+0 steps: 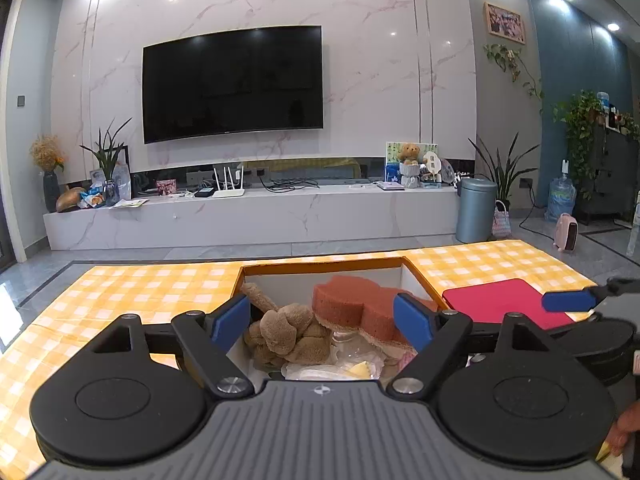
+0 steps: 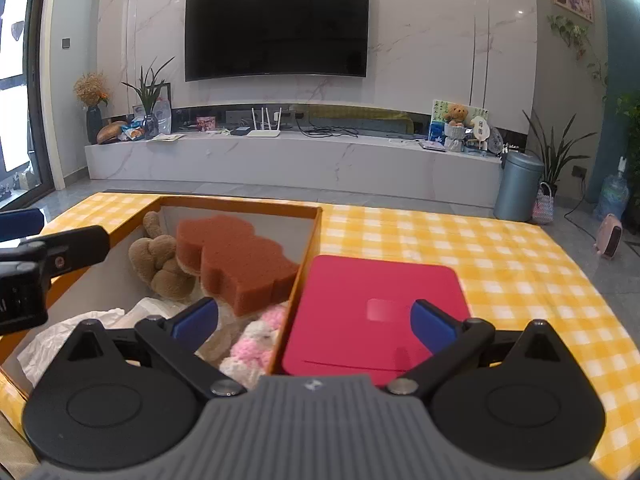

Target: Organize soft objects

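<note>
An orange box [image 2: 316, 224] stands open on the yellow checked table [image 2: 480, 248], and the soft things are already inside it: a brown sponge [image 2: 236, 260] leans on top, a tan plush toy [image 2: 160, 264] lies beside it against the far wall, a pink and white fluffy toy [image 2: 260, 332] is at the near corner, and some crumpled clear plastic [image 1: 352, 356] and white paper [image 2: 80, 328] fill the rest. A red lid [image 2: 376, 312] lies flat on the table, touching the right wall of the box.

The left gripper [image 1: 322, 322] hangs over the box with its jaws spread wide and nothing between them. The right gripper [image 2: 314, 320] is also wide open and empty, above the box edge and the lid.

I think all these things are light and give way under pressure. The sponge will squash, so hold it at its thick middle. The lid looks stiff and thin; it is best taken by one edge
</note>
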`<action>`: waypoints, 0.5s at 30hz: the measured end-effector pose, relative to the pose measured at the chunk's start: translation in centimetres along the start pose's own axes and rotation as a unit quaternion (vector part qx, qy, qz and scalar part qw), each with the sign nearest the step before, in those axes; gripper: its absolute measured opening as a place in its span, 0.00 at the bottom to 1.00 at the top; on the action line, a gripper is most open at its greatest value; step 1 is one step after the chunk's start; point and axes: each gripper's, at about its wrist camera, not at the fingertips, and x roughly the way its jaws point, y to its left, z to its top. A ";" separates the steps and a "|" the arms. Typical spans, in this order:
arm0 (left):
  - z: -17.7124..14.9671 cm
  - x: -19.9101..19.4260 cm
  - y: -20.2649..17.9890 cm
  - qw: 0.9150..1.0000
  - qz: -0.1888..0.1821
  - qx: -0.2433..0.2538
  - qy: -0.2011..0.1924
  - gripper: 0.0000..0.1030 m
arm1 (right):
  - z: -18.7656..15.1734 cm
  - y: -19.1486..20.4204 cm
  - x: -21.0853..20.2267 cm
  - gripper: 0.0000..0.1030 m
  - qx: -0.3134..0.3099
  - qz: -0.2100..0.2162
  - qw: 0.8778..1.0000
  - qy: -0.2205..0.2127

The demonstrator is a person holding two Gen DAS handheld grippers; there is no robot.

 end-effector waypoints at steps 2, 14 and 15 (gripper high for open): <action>-0.1 0.0 0.1 1.000 -0.001 -0.004 -0.001 0.93 | -0.1 0.3 0.2 0.97 0.001 0.009 1.000 0.002; -0.4 0.2 0.0 1.000 0.010 -0.004 0.011 0.93 | -0.6 1.8 0.3 0.97 -0.018 0.024 1.000 0.008; -0.4 0.2 0.0 1.000 0.010 -0.004 0.013 0.93 | -0.6 1.8 0.3 0.97 -0.019 0.024 1.000 0.009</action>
